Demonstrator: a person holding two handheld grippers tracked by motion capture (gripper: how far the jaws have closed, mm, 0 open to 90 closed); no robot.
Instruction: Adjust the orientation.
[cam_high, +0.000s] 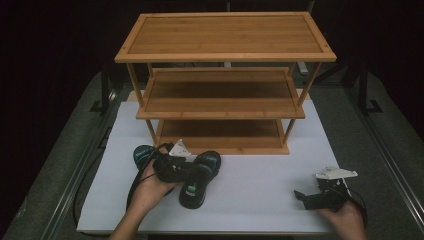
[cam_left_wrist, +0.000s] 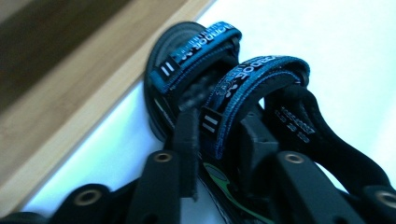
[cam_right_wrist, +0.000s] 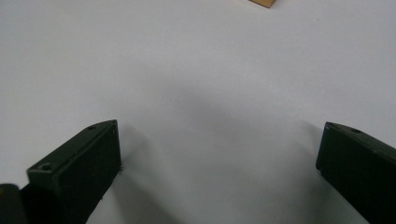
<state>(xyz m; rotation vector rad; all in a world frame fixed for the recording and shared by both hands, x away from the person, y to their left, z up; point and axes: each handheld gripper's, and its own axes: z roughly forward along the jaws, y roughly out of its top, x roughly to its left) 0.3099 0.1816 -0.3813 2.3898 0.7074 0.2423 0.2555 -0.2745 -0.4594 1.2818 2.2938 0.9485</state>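
Left gripper (cam_high: 186, 169) jaws narrow around blue strap (cam_left_wrist: 243, 88) of a black sandal (cam_high: 199, 181) near shelf's (cam_high: 225, 107) base; right gripper (cam_high: 306, 196) jaws wide, empty, by white board's (cam_high: 260, 200) right front corner

Dim, dark-edged high view; soft, bluish close-up blur and overexposed white in gripper views.

Black sandals (cam_high: 199, 179) with blue straps; brown wooden rack (cam_high: 225, 35); white mat (cam_high: 260, 190).

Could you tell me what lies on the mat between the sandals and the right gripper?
Nothing: in the high view, only bare white mat separates the sandals from the right gripper.
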